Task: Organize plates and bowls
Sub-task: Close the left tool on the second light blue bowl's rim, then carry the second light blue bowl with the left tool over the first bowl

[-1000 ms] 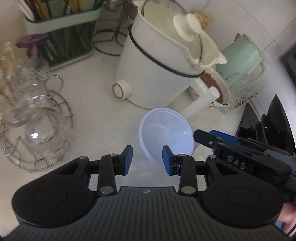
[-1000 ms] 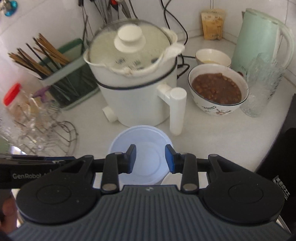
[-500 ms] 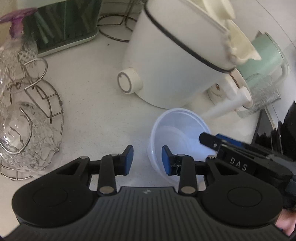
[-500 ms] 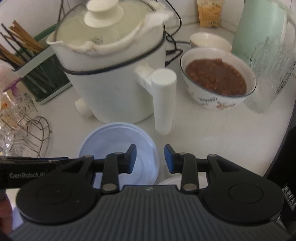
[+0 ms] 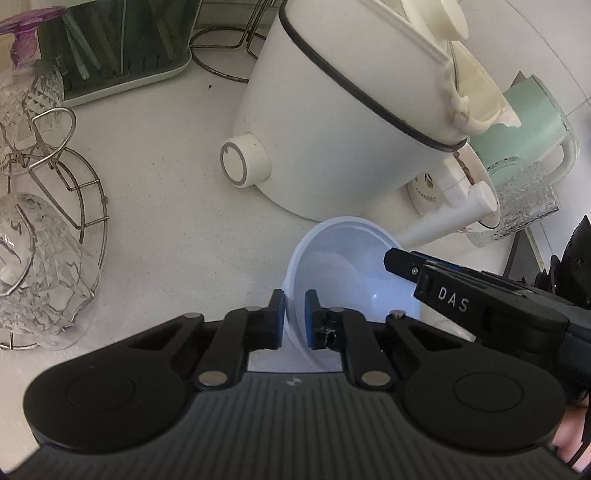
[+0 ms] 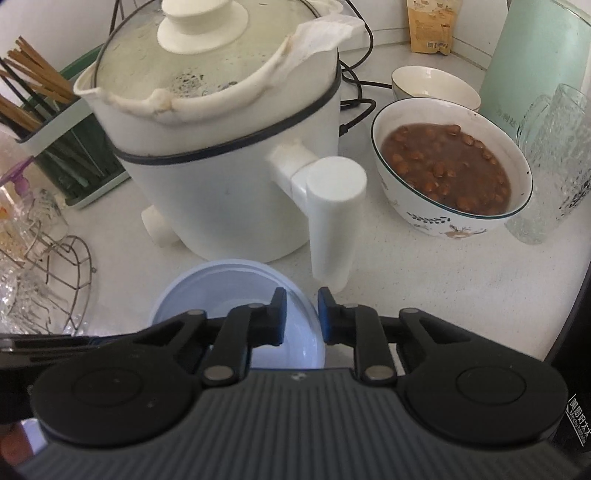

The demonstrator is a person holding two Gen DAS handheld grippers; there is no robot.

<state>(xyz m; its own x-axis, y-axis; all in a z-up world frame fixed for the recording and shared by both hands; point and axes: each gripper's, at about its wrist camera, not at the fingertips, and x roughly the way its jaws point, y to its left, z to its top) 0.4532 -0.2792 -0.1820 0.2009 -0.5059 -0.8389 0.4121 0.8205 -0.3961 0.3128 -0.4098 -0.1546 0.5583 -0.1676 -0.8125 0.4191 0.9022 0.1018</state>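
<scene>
White speckled counter (image 5: pixel 155 206) crowded with a cooker (image 5: pixel 332 122) holds a pale blue plastic bowl (image 5: pixel 351 266) just before it, its left rim wall pinched in the left gripper (image 5: pixel 294 317) and its right rim clamped in the just-closed right gripper (image 6: pixel 302 314).

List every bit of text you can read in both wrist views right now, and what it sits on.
"DAS": white letters on the side of the right gripper, left wrist view.
Vertical white label on the dark object at the lower right edge, right wrist view: too small to read.
Print on the tan packet by the wall: blurred.
Faint mark on the mint green kettle: unreadable.
Nothing else legible.
</scene>
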